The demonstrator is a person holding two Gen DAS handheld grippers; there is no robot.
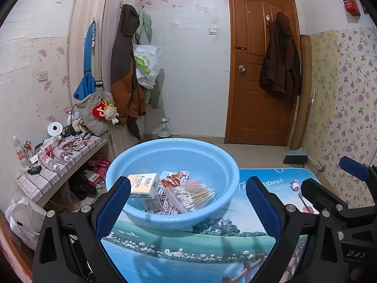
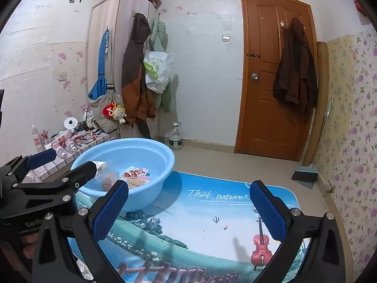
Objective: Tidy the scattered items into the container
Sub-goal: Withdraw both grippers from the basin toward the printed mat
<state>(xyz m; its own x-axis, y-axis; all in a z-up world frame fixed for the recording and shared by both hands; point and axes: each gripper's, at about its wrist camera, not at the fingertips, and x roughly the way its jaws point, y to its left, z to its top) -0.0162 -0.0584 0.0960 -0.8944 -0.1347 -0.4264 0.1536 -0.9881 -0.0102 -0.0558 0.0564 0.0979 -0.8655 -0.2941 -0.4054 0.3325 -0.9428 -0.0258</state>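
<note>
A lived-in room of a home: floral wallpaper (image 1: pixel 353 99) at right, wooden door (image 1: pixel 259 70) with a jacket (image 1: pixel 280 56) right of centre, wardrobe (image 1: pixel 99 47) hung with coats and bags at upper left, cluttered low shelf (image 1: pixel 59 162) at lower left.

Even, cool indoor light from overhead; soft shadows fall on the counter (image 2: pixel 200 212). Strong fisheye curvature and dark vignetting toward 10 and 2 o'clock corners; focus mostly sharp.

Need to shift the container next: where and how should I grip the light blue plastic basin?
Pinch the light blue plastic basin at its thin rolled rim, near side, one finger inside and one outside, coming from above with the left gripper. The round bowl looks too wide to span.
</note>
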